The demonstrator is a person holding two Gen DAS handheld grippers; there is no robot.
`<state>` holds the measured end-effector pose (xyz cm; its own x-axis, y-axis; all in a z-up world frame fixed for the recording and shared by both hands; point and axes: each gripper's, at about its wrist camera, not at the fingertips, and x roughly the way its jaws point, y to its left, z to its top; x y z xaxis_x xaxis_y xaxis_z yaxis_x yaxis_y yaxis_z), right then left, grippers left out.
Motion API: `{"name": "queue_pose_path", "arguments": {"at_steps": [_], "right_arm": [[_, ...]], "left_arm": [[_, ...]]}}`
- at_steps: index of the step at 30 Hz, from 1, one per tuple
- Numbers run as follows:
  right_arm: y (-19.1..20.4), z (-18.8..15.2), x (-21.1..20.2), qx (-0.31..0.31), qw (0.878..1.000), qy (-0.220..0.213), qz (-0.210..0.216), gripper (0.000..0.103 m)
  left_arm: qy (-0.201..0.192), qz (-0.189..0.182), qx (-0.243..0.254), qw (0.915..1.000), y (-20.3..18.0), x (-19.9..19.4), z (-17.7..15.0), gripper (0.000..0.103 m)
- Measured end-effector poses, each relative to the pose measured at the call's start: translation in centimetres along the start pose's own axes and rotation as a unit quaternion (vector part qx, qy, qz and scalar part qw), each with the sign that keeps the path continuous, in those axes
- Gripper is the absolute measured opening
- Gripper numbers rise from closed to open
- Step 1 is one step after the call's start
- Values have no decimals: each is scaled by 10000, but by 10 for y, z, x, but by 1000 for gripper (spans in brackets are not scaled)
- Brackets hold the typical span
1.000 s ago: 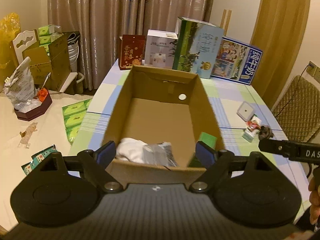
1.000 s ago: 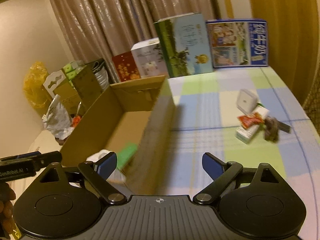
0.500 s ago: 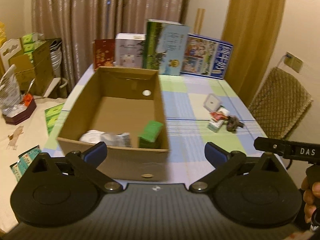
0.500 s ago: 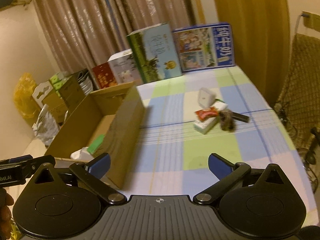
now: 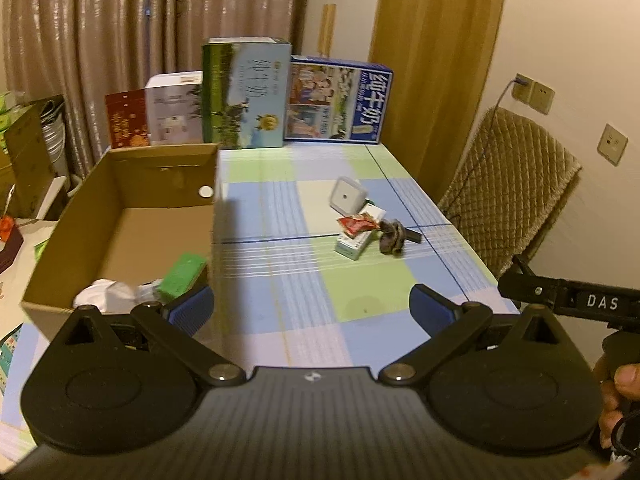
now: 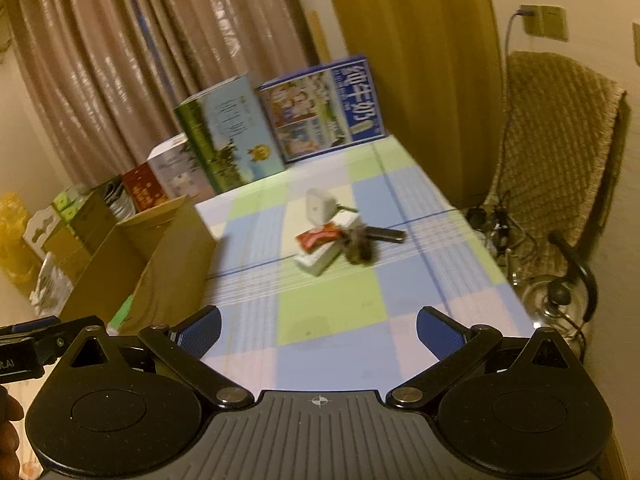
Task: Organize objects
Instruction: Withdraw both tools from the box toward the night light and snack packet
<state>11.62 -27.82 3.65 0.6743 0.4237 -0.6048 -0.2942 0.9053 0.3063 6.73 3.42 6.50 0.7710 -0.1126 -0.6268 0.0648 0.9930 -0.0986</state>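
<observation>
Both claws, left claw (image 5: 311, 308) and right claw (image 6: 318, 330), we hold released over the checked bench's (image 5: 360, 304) near edge, facing the unsorted small white square box (image 5: 347, 196) beside the brown cardboard box (image 5: 120, 216).

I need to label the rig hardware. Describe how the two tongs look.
Both left tongs and right tongs are matte black, with ribbed bodies, round side discs and linkage arms ending in textured blue pads. The right tongs carry white "DAS" lettering in the left view. No cables or sleeves are visible.
</observation>
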Motion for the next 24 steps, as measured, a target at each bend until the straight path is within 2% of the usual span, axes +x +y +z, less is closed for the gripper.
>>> {"name": "queue_pose_path", "arguments": {"at_steps": [9, 20, 24], "right_arm": [[-30, 7, 8, 140, 9997, -57, -197, 101], [-61, 28, 42, 90, 9995, -8, -319, 101], [-68, 36, 64, 23, 9995, 100, -308, 94]], "left_arm": [[121, -122, 172, 9997, -23, 33, 9, 102], [292, -251, 353, 9986, -43, 101, 24, 102], [393, -255, 391, 9981, -47, 131, 28, 102]]}}
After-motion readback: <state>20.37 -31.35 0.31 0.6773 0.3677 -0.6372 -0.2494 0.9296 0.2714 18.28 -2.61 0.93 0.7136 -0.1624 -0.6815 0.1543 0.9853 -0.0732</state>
